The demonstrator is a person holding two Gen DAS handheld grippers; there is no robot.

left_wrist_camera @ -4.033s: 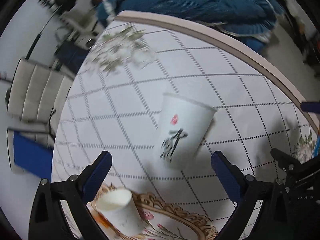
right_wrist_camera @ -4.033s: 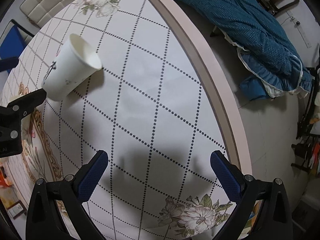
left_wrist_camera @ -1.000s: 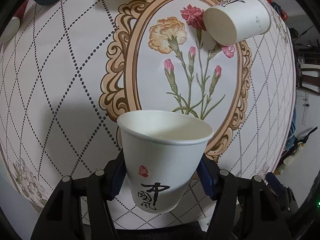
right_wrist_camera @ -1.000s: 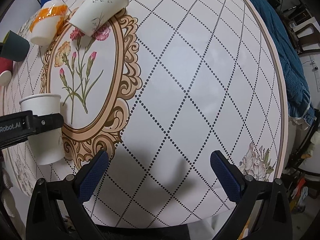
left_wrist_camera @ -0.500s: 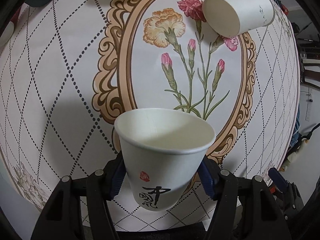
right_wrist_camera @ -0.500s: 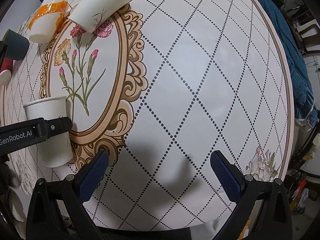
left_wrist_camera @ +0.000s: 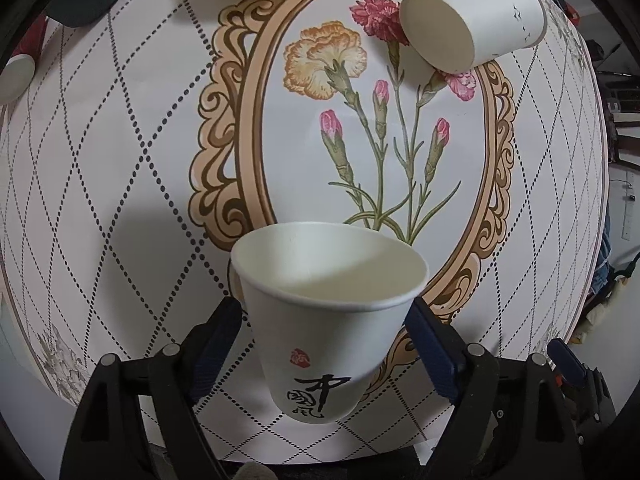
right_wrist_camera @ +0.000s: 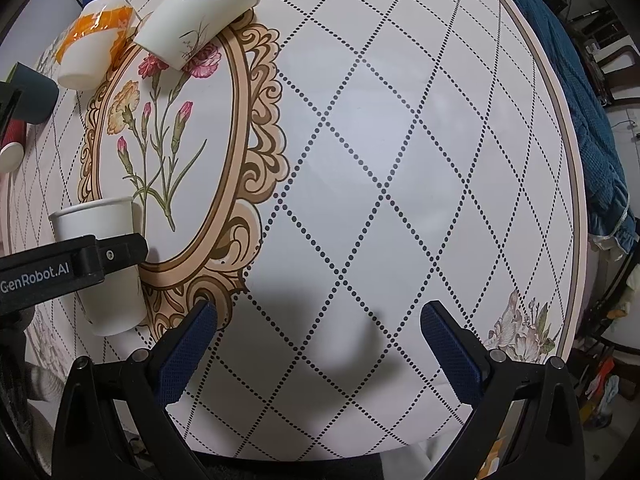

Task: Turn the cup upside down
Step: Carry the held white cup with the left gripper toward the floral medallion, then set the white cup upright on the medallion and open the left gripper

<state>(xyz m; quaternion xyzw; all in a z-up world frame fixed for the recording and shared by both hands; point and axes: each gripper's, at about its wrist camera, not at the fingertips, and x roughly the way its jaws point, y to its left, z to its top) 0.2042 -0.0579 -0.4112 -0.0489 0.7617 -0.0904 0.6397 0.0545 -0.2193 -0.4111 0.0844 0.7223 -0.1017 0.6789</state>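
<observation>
The left gripper (left_wrist_camera: pixel 326 328) is clamping the white paper cup (left_wrist_camera: pixel 324 312) between its blue pads (left_wrist_camera: pixel 218 340), the cup sitting mouth-up with its open rim tipped a little toward the camera and black brush lettering (plus a small red seal) showing on its wall. In the right wrist view the same cup (right_wrist_camera: pixel 106 264) is hanging over the near end of the ornate oval frame (right_wrist_camera: pixel 240 152) printed on the tablecloth (right_wrist_camera: pixel 400 160); whether its base is touching the cloth is hard to tell from either view. At the far end of that frame another white cup with tiny printed birds (right_wrist_camera: pixel 196 20) is lying on its side, and just beyond the frame's far edge an orange-banded cup (right_wrist_camera: pixel 90 50) is lying beside it. A dark cup (right_wrist_camera: pixel 34 94) and a red cup (right_wrist_camera: pixel 12 148) are resting well outside the frame on its far left. The right gripper (right_wrist_camera: pixel 318 320) is hovering with its fingers spread wide, holding nothing, over the diamond-patterned cloth to the right of the frame.
</observation>
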